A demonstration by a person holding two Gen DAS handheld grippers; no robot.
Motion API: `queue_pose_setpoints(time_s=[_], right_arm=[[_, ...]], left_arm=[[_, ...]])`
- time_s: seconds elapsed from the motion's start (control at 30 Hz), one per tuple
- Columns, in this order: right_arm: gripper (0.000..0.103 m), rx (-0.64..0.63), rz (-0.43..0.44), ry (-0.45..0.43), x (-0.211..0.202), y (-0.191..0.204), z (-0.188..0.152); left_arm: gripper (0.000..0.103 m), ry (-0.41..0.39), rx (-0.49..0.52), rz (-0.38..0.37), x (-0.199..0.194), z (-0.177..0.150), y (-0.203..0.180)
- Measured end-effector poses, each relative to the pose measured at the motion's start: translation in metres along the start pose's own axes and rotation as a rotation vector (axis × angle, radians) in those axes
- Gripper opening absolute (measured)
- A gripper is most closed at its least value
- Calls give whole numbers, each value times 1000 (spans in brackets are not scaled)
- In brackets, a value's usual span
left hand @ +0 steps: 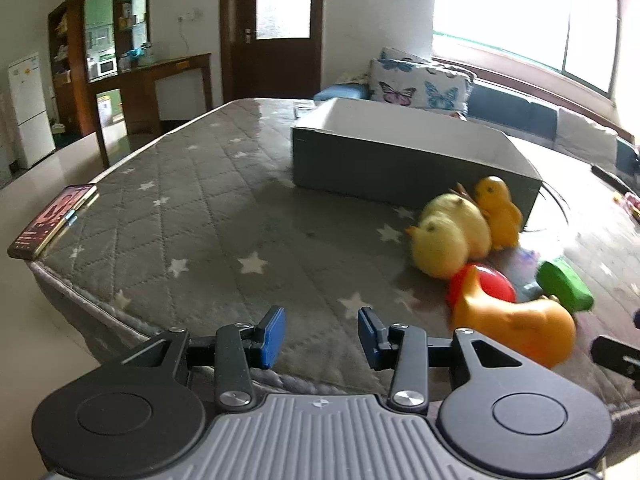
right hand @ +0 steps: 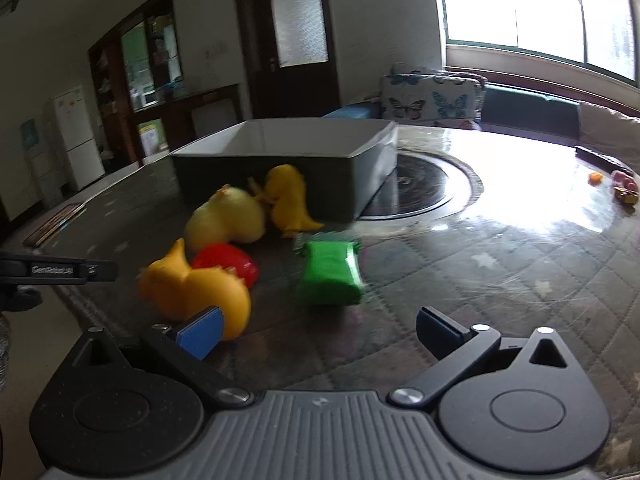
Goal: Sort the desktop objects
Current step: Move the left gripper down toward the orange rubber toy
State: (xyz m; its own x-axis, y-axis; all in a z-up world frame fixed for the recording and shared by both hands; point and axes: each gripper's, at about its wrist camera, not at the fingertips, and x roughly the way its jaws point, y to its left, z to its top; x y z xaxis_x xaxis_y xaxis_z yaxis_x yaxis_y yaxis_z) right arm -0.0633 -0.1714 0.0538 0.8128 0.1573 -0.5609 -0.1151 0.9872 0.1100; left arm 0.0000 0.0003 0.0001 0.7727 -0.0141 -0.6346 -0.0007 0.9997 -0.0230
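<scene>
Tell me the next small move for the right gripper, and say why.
Probably ease the right gripper forward toward the green toy and close on it. Its jaws stand wide open and hold nothing, the green toy lies almost straight ahead between them, and the grey box behind the toys looks empty. The left gripper is open too, over bare cloth.

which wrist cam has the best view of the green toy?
Right wrist: the green toy lies whole and central ahead of the open right gripper. Left wrist shows it only small and blurred near the right edge.
</scene>
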Motion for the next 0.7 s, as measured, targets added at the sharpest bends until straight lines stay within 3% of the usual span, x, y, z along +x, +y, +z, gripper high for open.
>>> queue_pose_setpoints(time_s=[0.23, 0.37, 0.7], right_arm=[[103, -51, -42, 11, 4, 29, -13], [103, -30, 16, 49, 1, 19, -10], [103, -57, 32, 88, 2, 29, -14]], left_arm=[[43, 5, 48, 5, -3, -8, -14], [43, 24, 66, -23, -10, -12, -22], [43, 64, 91, -73, -17, -17, -30]])
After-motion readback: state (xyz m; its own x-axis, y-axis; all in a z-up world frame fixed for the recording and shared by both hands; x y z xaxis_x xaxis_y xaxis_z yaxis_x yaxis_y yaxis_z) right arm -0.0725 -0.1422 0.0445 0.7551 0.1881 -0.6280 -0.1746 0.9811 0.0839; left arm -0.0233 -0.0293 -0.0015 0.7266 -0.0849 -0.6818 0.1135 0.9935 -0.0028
